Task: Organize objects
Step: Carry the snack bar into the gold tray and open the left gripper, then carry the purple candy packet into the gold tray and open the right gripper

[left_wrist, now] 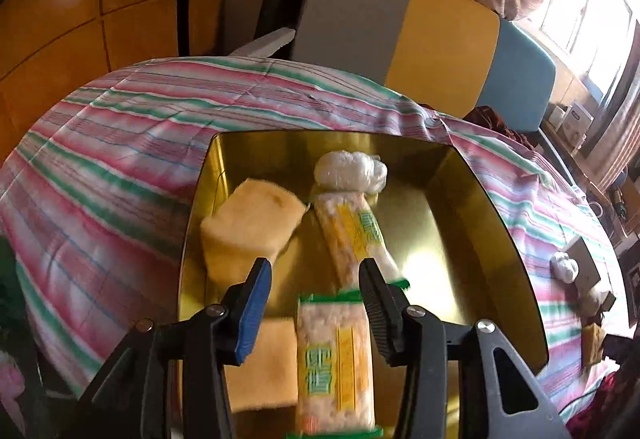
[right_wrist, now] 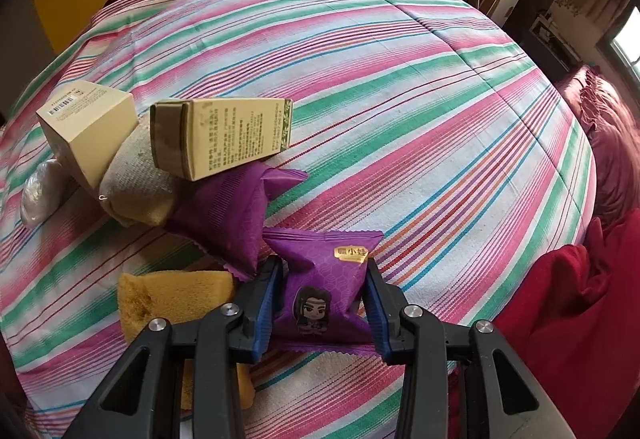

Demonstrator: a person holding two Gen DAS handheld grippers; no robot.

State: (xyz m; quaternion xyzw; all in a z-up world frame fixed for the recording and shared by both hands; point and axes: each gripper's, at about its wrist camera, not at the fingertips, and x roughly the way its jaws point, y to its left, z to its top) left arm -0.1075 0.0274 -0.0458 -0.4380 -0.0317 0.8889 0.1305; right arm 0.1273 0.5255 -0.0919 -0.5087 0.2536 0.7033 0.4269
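In the left wrist view a gold tin box point(left_wrist: 496, 223) sits on the striped cloth. Inside lie a yellow sponge point(left_wrist: 250, 227), a flat yellow sponge point(left_wrist: 268, 363), a white plastic-wrapped bundle point(left_wrist: 350, 171) and two long snack packets point(left_wrist: 356, 235), point(left_wrist: 336, 363). My left gripper point(left_wrist: 316, 275) is open above the tin, with the near packet below it. In the right wrist view my right gripper point(right_wrist: 322, 275) is shut on a purple snack packet point(right_wrist: 324, 291) with a cartoon figure. A second purple packet point(right_wrist: 228, 215) lies just left of it.
Two beige cardboard boxes point(right_wrist: 86, 123), point(right_wrist: 224, 135) lean on a burlap pouch point(right_wrist: 136, 183). A white bundle point(right_wrist: 40, 191) and a yellow sponge point(right_wrist: 176, 299) lie at the left. Red fabric point(right_wrist: 560, 319) lies at the right. A colour-block chair point(left_wrist: 436, 47) stands behind the table.
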